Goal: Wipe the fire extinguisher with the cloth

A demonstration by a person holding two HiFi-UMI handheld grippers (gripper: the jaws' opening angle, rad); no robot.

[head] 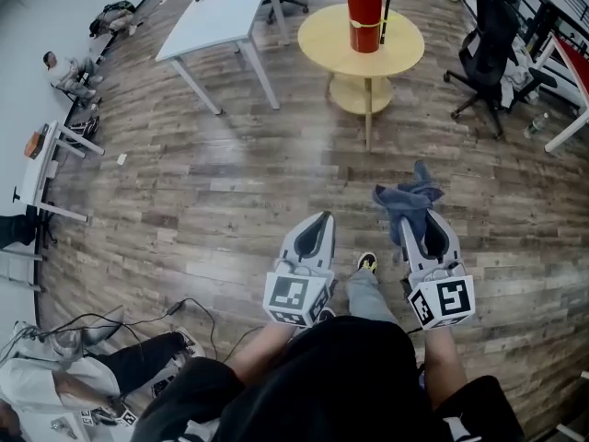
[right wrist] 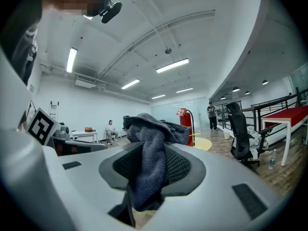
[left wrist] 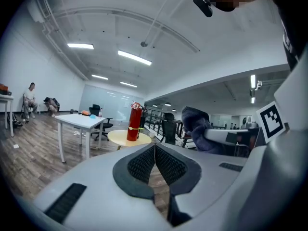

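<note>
A red fire extinguisher [head: 365,12] with a black hose stands upright on a round yellow table [head: 322,37] far ahead; it also shows in the left gripper view [left wrist: 134,121] and partly behind the cloth in the right gripper view [right wrist: 185,120]. My right gripper [head: 408,217] is shut on a grey-blue cloth [head: 406,198], which bunches up over the jaws [right wrist: 151,153]. My left gripper [head: 324,217] is shut with nothing in it, its jaws meeting at the tips [left wrist: 154,145]. Both are held low over the floor, well short of the table.
A white rectangular table [head: 221,17] stands at the left of the round one. Black office chairs [head: 488,49] sit to the right, with a white desk [head: 575,90] at the far right. People sit by the left wall [head: 69,72]. Cables lie on the floor [head: 138,316].
</note>
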